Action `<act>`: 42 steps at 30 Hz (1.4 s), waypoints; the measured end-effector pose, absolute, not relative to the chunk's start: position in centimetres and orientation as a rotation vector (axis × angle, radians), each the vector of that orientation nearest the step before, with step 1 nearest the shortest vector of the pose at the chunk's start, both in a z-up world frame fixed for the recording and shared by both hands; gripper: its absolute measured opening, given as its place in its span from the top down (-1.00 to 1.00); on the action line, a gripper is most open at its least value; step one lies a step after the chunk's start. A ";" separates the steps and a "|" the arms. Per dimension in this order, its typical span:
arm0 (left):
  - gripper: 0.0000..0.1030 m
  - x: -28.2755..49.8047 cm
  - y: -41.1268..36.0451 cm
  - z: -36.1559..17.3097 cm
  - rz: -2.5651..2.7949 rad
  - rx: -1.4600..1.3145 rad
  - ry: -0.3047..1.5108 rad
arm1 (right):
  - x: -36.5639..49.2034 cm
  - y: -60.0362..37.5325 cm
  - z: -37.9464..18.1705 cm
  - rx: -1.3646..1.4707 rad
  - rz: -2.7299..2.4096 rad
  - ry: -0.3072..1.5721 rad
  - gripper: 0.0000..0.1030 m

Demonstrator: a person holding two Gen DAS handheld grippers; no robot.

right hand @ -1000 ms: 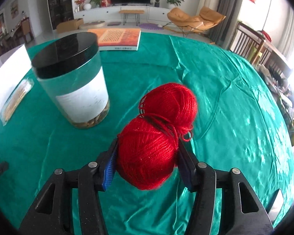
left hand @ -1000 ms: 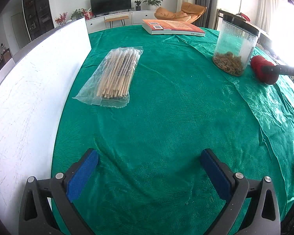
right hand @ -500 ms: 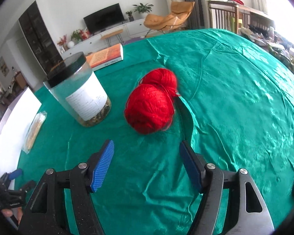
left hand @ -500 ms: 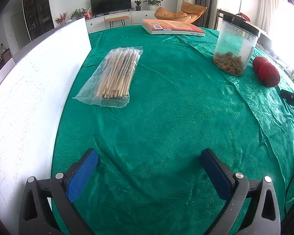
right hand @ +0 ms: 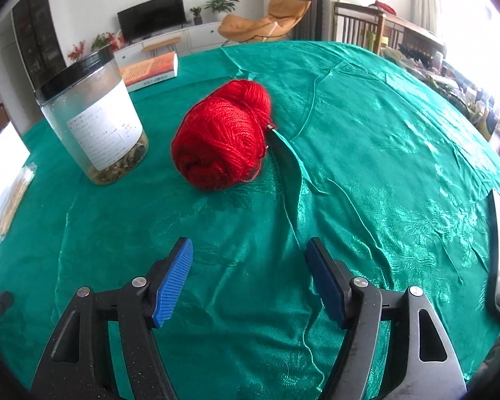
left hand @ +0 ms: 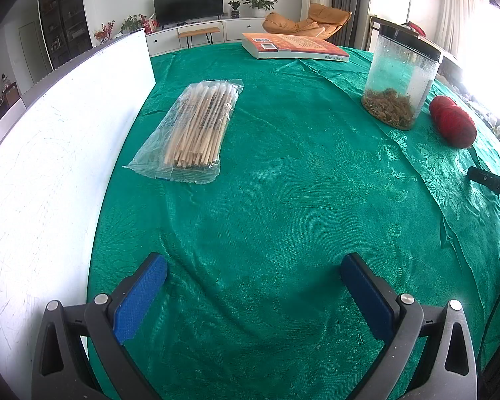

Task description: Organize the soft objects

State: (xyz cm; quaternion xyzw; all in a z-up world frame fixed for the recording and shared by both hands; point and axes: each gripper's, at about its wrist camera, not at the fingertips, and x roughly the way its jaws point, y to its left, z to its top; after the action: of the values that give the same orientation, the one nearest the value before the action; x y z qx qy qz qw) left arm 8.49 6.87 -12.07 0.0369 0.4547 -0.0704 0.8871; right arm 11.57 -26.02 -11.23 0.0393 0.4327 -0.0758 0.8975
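A red yarn skein [right hand: 223, 136] lies on the green tablecloth [right hand: 366, 173], just right of a clear jar [right hand: 93, 116] with a black lid. My right gripper [right hand: 248, 280] is open and empty, pulled back a short way in front of the yarn. The yarn also shows in the left wrist view [left hand: 451, 121] at the far right, beside the jar [left hand: 400, 76]. My left gripper [left hand: 253, 296] is open and empty, low over the cloth near the table's front.
A clear bag of wooden sticks [left hand: 196, 126] lies left of centre. An orange book [left hand: 293, 46] lies at the far edge. A white board [left hand: 50, 140] stands along the left side. The cloth has folds near the yarn.
My right gripper opened, let go of the red yarn and drew back from it. The yarn now rests on the cloth. My left gripper has not moved.
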 end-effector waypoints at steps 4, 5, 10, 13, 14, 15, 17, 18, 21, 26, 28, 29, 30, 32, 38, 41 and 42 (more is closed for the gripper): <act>-1.00 8.5 6.9 -12.1 -0.146 0.077 0.945 | 11.5 -25.6 -11.4 0.059 -0.159 0.900 -0.53; -1.00 8.5 6.9 -12.1 -0.146 0.077 0.945 | 11.5 -25.6 -11.4 0.060 -0.159 0.900 -0.54; -1.00 8.4 6.9 -12.0 -0.145 0.077 0.945 | 11.3 -26.0 -11.4 0.054 -0.155 0.902 -0.58; -1.00 8.4 6.9 -12.0 -0.145 0.077 0.945 | 11.3 -25.8 -11.5 0.053 -0.155 0.903 -0.59; -1.00 8.4 6.9 -12.0 -0.145 0.077 0.945 | 11.3 -25.7 -11.4 0.053 -0.156 0.903 -0.59; -1.00 8.4 6.9 -12.0 -0.145 0.078 0.945 | 11.3 -25.7 -11.5 0.053 -0.155 0.903 -0.59; -1.00 8.4 6.9 -12.0 -0.145 0.077 0.945 | 11.3 -25.7 -11.4 0.053 -0.155 0.903 -0.60; -1.00 8.5 6.9 -12.0 -0.145 0.077 0.945 | 11.3 -25.7 -11.5 0.053 -0.155 0.903 -0.60; -1.00 8.5 6.9 -12.0 -0.145 0.077 0.945 | 11.2 -25.7 -11.5 0.054 -0.155 0.902 -0.61; -1.00 8.4 6.9 -12.0 -0.145 0.076 0.945 | 11.2 -25.7 -11.4 0.054 -0.156 0.902 -0.61; -1.00 8.4 6.9 -12.0 -0.145 0.077 0.945 | 11.2 -25.7 -11.4 0.054 -0.156 0.902 -0.61; -1.00 8.4 6.9 -12.0 -0.145 0.076 0.945 | 11.2 -25.7 -11.4 0.054 -0.156 0.902 -0.61; -1.00 8.4 6.9 -12.0 -0.145 0.076 0.945 | 11.2 -25.7 -11.4 0.054 -0.156 0.902 -0.61; -1.00 8.4 6.9 -12.0 -0.145 0.076 0.945 | 11.2 -25.8 -11.4 0.054 -0.156 0.902 -0.61; -1.00 8.5 6.9 -11.9 -0.150 0.080 0.972 | 11.2 -25.7 -11.4 0.054 -0.156 0.902 -0.61; -1.00 8.6 6.8 -11.2 -0.153 0.072 1.034 | 11.2 -25.8 -11.4 0.054 -0.156 0.902 -0.62; -1.00 8.7 6.8 -10.6 -0.175 0.069 1.024 | 11.2 -25.8 -11.4 0.054 -0.156 0.902 -0.61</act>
State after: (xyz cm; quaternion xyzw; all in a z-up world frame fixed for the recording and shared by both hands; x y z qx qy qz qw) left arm 8.71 6.79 -10.61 0.0327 0.4894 -0.0836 0.8674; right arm 11.24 -25.79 -11.44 0.0259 0.4352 -0.0753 0.8968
